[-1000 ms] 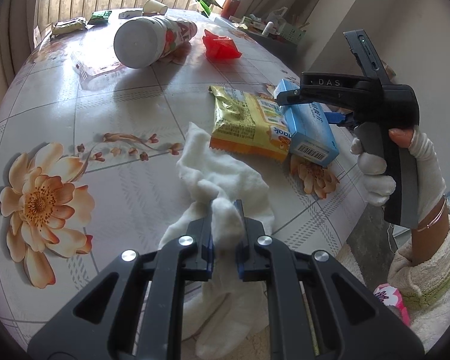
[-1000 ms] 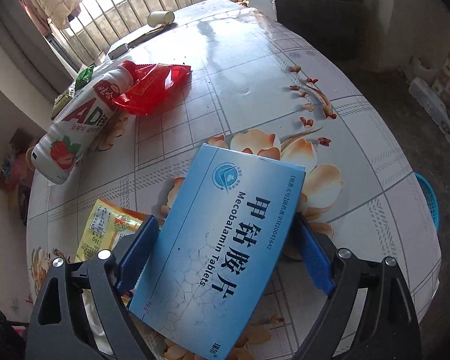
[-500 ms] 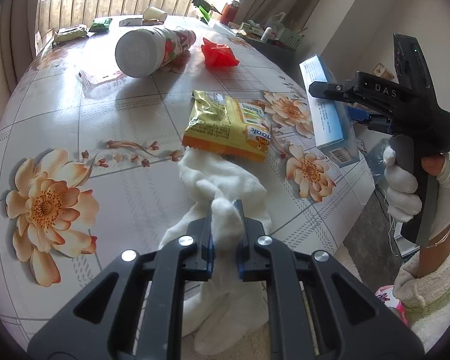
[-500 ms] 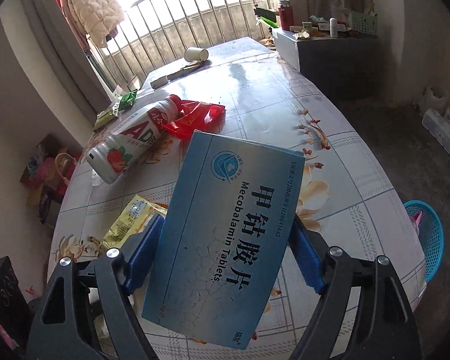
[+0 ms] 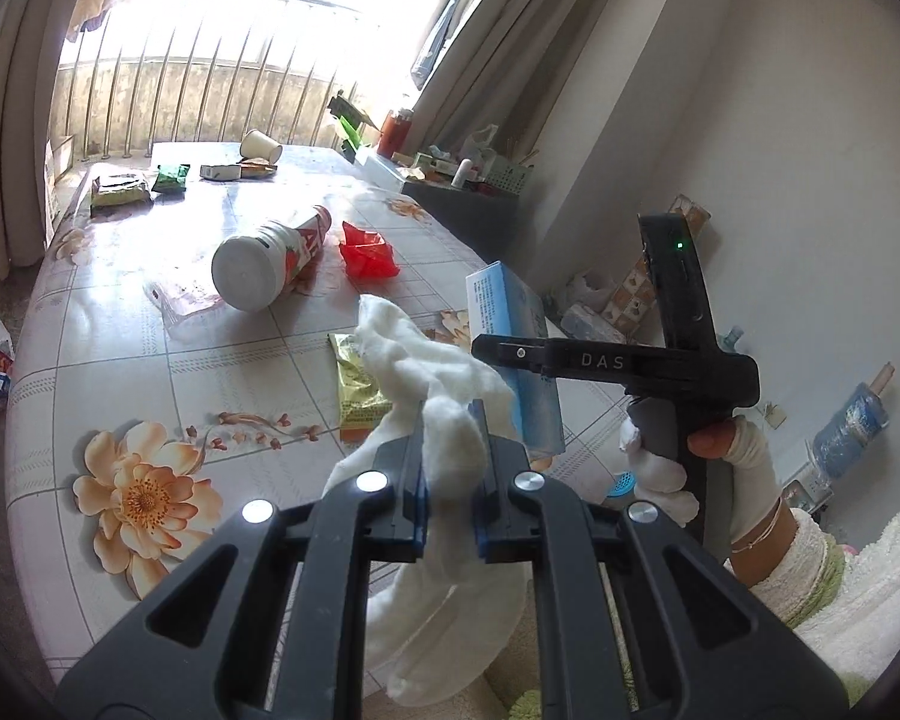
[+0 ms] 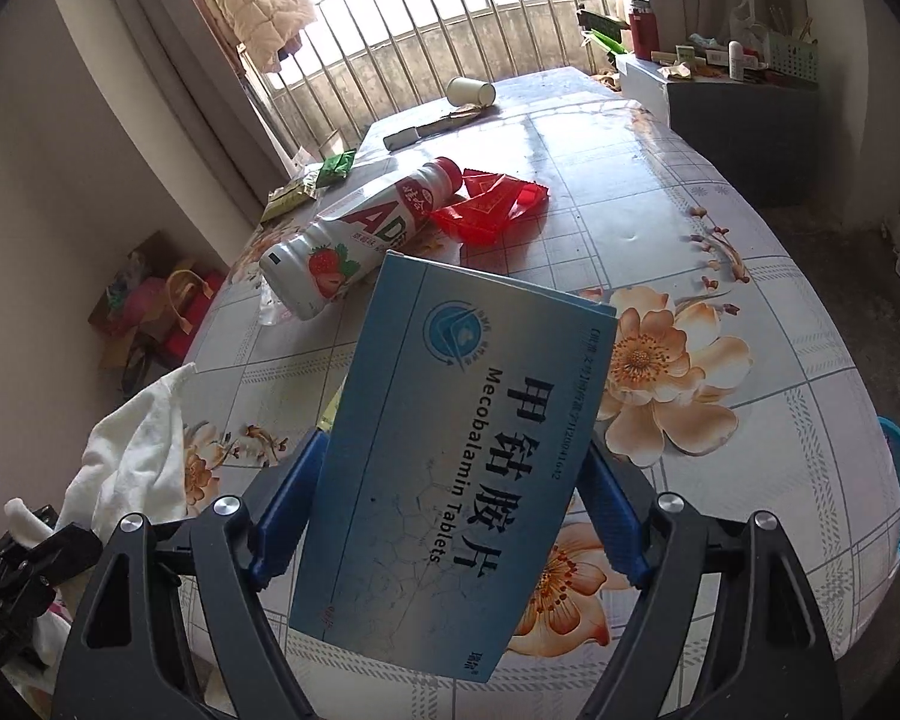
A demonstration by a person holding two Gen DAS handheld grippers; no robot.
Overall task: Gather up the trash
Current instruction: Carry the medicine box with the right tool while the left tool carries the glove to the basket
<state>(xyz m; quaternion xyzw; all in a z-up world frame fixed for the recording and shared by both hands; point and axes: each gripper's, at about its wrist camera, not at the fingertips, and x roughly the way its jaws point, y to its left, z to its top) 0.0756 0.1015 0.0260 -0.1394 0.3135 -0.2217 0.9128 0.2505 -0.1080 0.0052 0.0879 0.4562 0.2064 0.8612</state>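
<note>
The right gripper [image 6: 450, 516] is squeezing a flat blue cardboard pill box [image 6: 456, 456] above the table; the left gripper [image 5: 450, 483] is pinching a floppy white cloth [image 5: 426, 372]. The tilted box might be slipping out.

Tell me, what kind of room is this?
Probably a lived-in home room: a flower-print table with litter on it, a padded jacket hanging by the barred window, and a cluttered side cabinet.
</note>
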